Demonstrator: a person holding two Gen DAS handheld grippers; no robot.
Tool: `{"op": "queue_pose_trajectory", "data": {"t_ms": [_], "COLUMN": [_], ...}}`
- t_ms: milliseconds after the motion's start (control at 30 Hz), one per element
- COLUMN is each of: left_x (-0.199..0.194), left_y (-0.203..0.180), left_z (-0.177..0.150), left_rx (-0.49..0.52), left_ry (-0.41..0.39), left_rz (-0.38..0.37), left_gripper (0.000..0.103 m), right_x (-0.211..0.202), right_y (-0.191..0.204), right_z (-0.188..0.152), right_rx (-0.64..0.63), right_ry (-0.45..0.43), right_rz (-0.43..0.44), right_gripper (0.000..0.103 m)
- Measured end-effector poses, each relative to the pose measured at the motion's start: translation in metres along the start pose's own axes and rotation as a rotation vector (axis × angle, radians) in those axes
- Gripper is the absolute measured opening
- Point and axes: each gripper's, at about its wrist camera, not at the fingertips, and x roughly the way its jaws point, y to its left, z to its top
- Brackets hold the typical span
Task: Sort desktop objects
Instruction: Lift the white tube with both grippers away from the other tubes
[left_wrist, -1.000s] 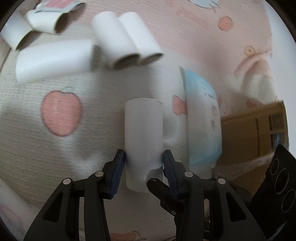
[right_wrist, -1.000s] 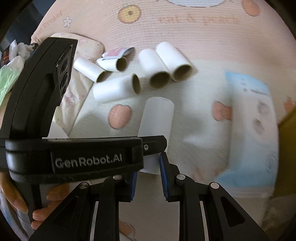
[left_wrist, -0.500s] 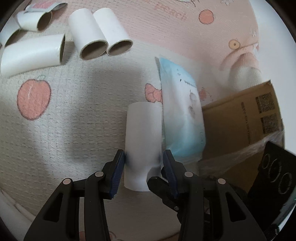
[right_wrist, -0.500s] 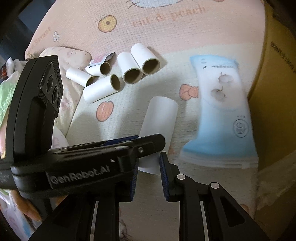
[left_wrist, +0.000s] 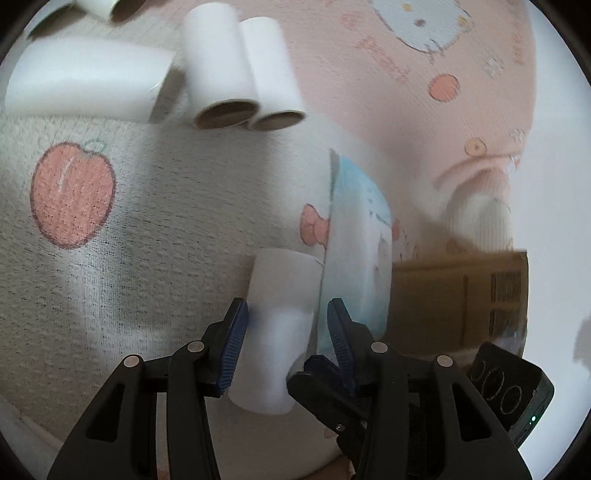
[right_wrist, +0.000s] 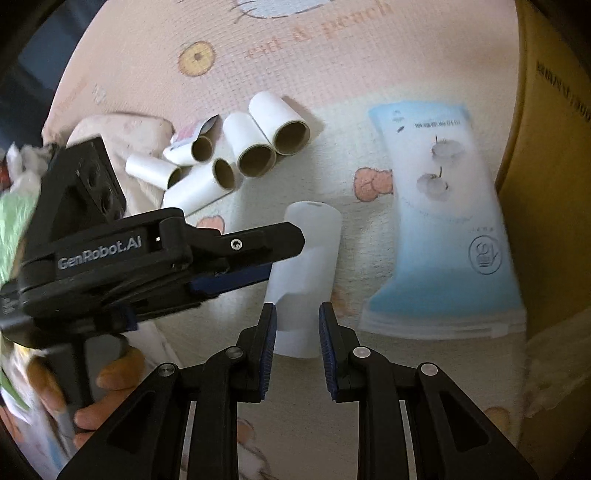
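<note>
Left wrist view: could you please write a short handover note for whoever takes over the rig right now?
Left gripper: jaws opening, white roll between them, one pad already clear of it.
Right gripper: shut, empty, pointing at the same roll.
Five other rolls lie grouped further up the blanket. The blue pouch lies beside the white roll, next to the cardboard box.
Left: probably this roll and the pouch; the destination is not visible.

A pink and cream blanket (right_wrist: 369, 66) printed with peaches and cartoon cats is lying under everything. A cardboard box (right_wrist: 546, 155) is standing at its right edge, touching it.
</note>
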Motion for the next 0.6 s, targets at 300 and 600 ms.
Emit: {"op": "queue_pose_trajectory", "data": {"t_ms": [300,600], "left_x": [0.017,0.023], "left_y": [-0.017,-0.016], "left_z": [0.000,0.003], "left_rx": [0.086,0.047], "left_ry": [0.048,0.066], "left_rz": [0.035,-0.008], "left_gripper": [0.043,0.043], "right_x": [0.011,0.032], "right_y": [0.009,0.003], "right_z": [0.015,0.007], "right_rx": [0.012,0.037], "right_ry": [0.031,0.079], "right_rz": [-0.065,-0.111], "right_gripper": [0.037,0.045]}}
